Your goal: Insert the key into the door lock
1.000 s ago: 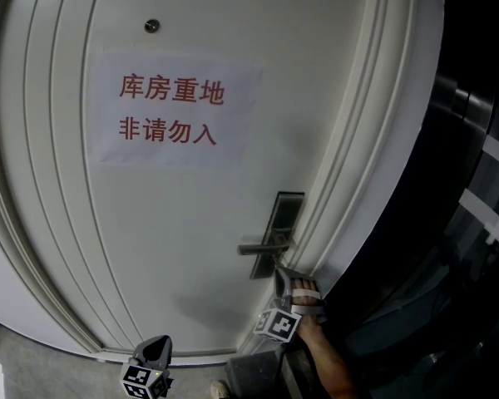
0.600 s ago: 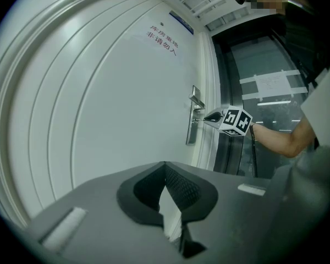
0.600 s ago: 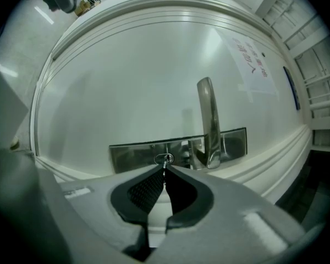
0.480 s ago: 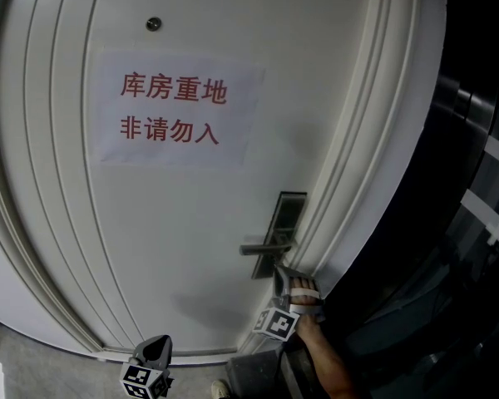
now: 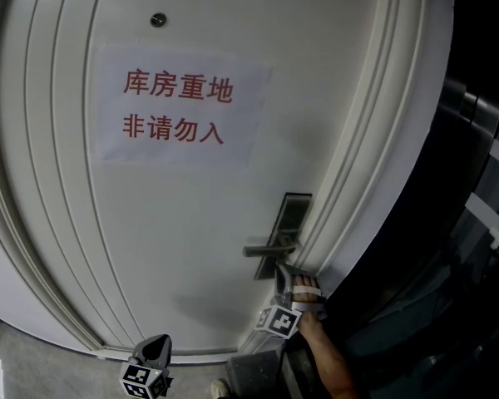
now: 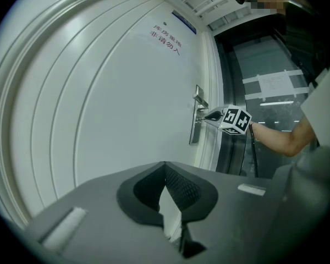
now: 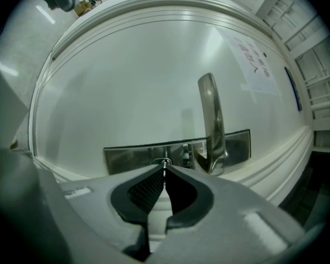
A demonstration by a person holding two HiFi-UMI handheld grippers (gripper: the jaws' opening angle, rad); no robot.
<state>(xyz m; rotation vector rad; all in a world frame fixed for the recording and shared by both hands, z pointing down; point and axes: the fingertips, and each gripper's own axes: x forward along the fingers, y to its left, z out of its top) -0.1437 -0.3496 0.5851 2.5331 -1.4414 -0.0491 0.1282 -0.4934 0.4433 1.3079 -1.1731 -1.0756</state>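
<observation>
The right tool [image 7: 164,169] has its jaws pressed together on the key [image 7: 164,161], of which only a thin bit of metal shows at their tips. This bit meets the small round keyhole in the lock [image 7: 132,155], a steel plate on the white door [image 5: 191,248]. How deep the key sits, I cannot tell. Only the right gripper view shows this. In the head view the tool is just below the lock, and the key is too small to see. The handle [image 7: 212,120] is fixed to the lock just beside the keyhole, and it points away from the door edge.

The left tool [image 6: 165,166] is closed at its tips and has nothing between them. It hangs low, well apart from the lock, near the bottom of the door. From there the left gripper view looks up along the door and shows the right tool from the side, with its marker cube [image 6: 235,120] and a bare forearm [image 6: 280,139] behind it.

High above the lock, a paper sign [image 5: 179,106] with red characters is fixed on the door.
</observation>
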